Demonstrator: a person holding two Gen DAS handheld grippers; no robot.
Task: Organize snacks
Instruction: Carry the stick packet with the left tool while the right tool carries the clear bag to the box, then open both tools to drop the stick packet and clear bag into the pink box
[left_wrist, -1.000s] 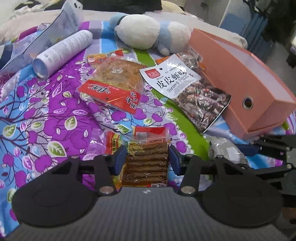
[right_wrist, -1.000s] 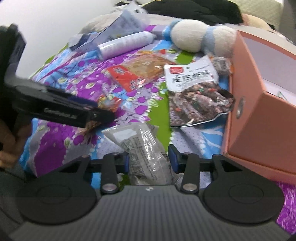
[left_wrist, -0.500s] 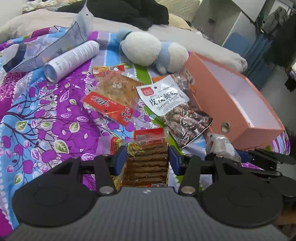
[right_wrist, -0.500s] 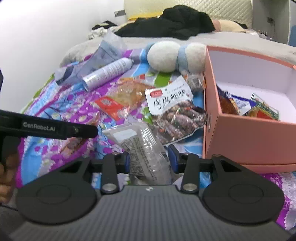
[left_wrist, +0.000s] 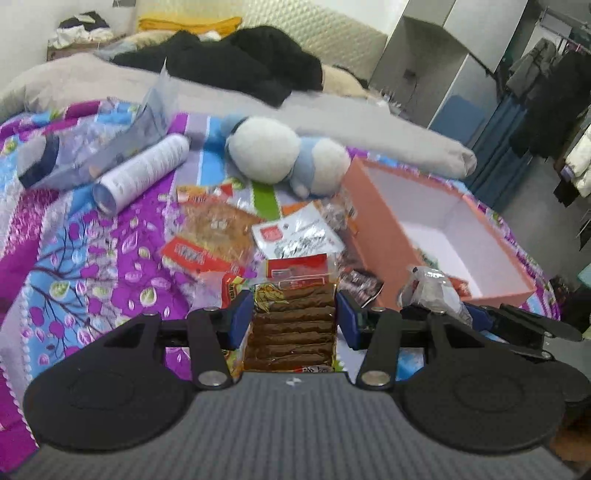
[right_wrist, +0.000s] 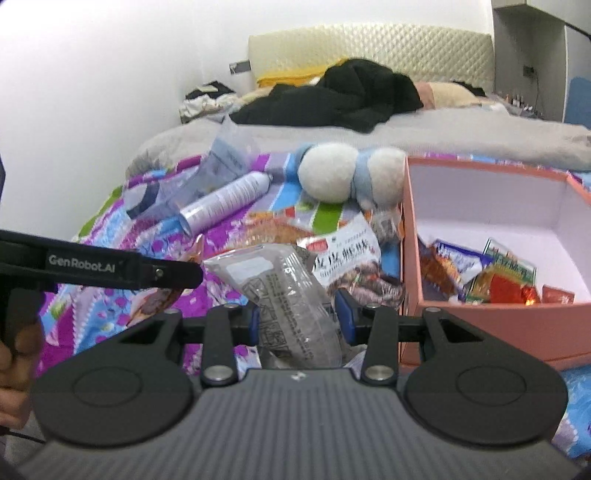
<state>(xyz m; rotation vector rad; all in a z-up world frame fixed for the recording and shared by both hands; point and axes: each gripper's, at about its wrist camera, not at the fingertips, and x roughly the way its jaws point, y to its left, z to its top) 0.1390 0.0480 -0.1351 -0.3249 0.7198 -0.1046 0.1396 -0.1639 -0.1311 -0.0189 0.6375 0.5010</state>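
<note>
My left gripper (left_wrist: 294, 319) is shut on a clear pack of brown sticks (left_wrist: 293, 325) with a red top, held above the bedspread. My right gripper (right_wrist: 298, 319) is shut on a grey clear pouch (right_wrist: 291, 302); it also shows at the right of the left wrist view (left_wrist: 432, 291). The pink box (right_wrist: 491, 317) stands open to the right, with several snack packets (right_wrist: 491, 273) inside; it also shows in the left wrist view (left_wrist: 380, 236). A white shrimp-snack bag (left_wrist: 295, 236) and an orange-red snack bag (left_wrist: 207, 240) lie on the bedspread ahead.
A white spray can (left_wrist: 142, 171), a clear plastic bag (left_wrist: 92, 147) and a white-and-blue plush toy (left_wrist: 284, 158) lie further back. Black clothes (left_wrist: 236, 66) and a grey duvet lie behind. The left gripper's arm (right_wrist: 99, 264) crosses the left of the right wrist view.
Both grippers have risen with their packs still held. The views now look over the bed, and the inside of the pink box has come into sight.
</note>
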